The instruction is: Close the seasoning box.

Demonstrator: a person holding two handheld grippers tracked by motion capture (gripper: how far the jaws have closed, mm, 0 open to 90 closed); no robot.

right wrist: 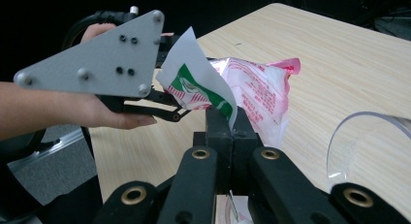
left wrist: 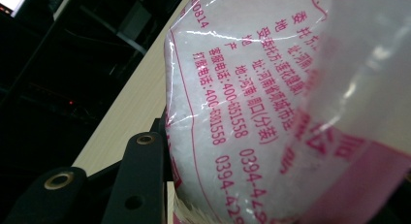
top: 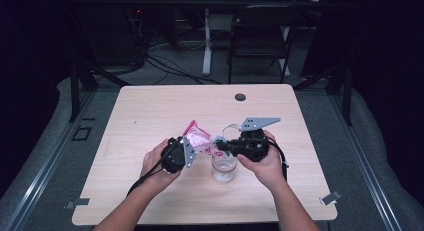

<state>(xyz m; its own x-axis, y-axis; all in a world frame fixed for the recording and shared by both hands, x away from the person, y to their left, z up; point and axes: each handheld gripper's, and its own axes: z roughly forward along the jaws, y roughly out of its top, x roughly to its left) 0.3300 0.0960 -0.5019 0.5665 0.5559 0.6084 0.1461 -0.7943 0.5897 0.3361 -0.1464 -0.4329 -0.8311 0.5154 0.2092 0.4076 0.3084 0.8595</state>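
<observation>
In the high view we see a person's two hands above a pale wooden table (top: 150,111), each holding a gripper, with a pink and white plastic bag (top: 199,138) stretched between them over the near middle of the table. The left gripper (top: 186,152) sits at the bag's left end, the right gripper (top: 222,147) at its right corner, and a clear glass (top: 223,168) stands on the table right below that corner, just in front of the right hand (top: 265,163). A small dark disc (top: 240,97) lies near the far edge of the table, well apart from the rest, and a dark folding chair (top: 260,33) stands on the floor beyond. In the left gripper view the bag (left wrist: 252,88) looms close, its clear film printed with pink characters and numbers over white grains, and we see one black jaw pressed against the bag's side at lower left, so this gripper grasps the bag's body. In the right gripper view our own two black jaws meet tight, clenched on the green and white torn corner of the bag (right wrist: 252,93), which rises above them. Beyond it the left hand (right wrist: 97,112) carries the left gripper (right wrist: 169,105) under its grey three-cornered plate, and the glass's curved rim (right wrist: 358,132) shows at the right.
</observation>
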